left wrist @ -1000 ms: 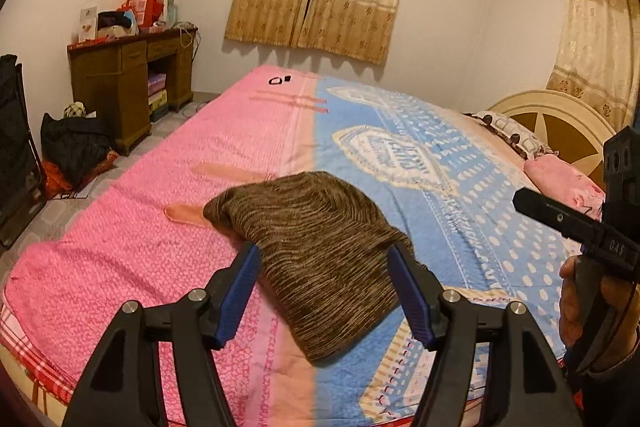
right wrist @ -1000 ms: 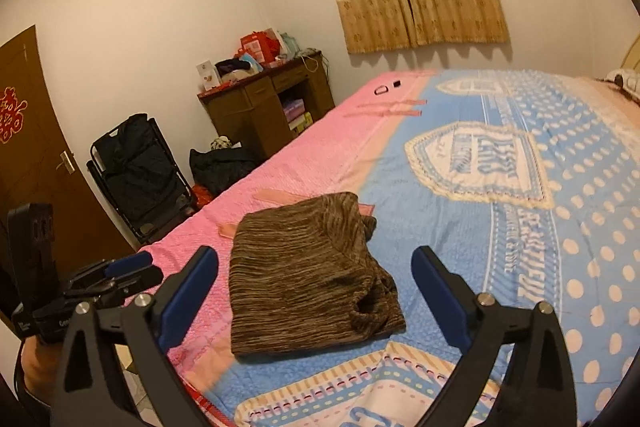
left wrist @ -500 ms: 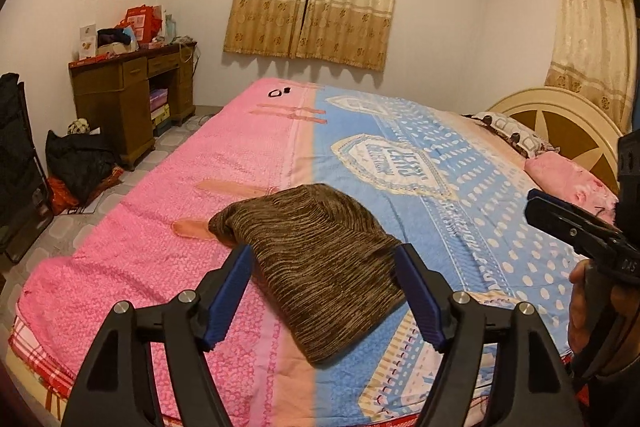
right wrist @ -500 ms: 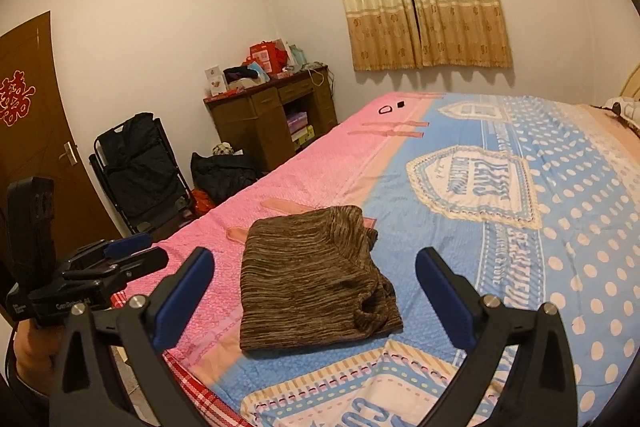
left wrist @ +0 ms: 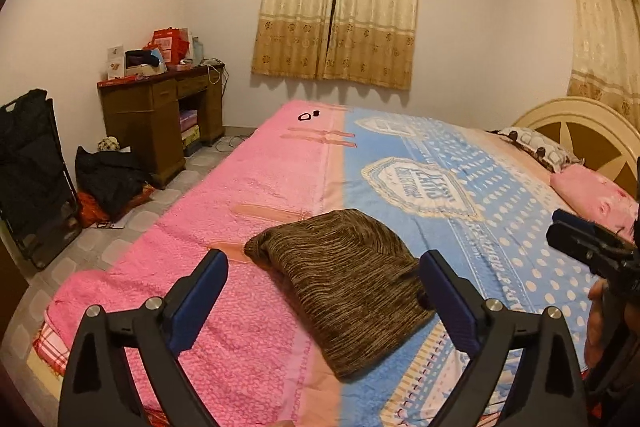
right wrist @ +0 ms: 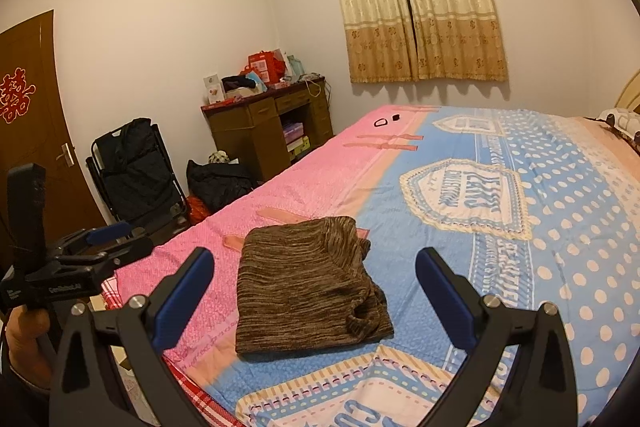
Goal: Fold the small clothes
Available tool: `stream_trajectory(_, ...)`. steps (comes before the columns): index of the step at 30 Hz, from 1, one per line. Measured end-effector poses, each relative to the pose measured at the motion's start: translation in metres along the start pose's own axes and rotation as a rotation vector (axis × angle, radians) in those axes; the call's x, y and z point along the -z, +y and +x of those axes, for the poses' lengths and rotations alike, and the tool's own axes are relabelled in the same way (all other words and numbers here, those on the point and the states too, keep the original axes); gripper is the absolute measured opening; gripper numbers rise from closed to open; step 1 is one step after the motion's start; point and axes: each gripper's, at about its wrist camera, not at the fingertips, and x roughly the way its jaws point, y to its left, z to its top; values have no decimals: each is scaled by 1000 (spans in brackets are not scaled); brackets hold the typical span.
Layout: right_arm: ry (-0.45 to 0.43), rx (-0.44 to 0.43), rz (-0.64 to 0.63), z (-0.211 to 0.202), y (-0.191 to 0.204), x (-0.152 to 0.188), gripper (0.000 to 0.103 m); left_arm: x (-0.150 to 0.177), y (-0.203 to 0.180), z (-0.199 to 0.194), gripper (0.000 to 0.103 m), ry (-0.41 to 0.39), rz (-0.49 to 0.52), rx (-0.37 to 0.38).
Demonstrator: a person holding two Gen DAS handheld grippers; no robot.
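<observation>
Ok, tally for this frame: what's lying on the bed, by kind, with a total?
Folded brown knit garment: 1
Pillows by the headboard, one patterned, one pink: 2
Small black items at the far pink corner, a ring and a block: 2
Total: 5
Neither gripper touches any of them; the left gripper is opening over the garment.
</observation>
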Motion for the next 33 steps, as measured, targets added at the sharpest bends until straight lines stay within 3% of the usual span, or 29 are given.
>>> stream_trajectory(10, 2, -6, -11, -1, 5, 1, 103, 2, 0, 4, 97, 13, -10, 30)
stream_trajectory(25, 21, -25, -30, 3, 11, 7, 103, 4, 2, 5, 97, 14, -20, 8)
stream_trajectory(33, 26, -28, -42, 3, 15, 10, 103, 5, -4, -1, 98, -31, 0, 62)
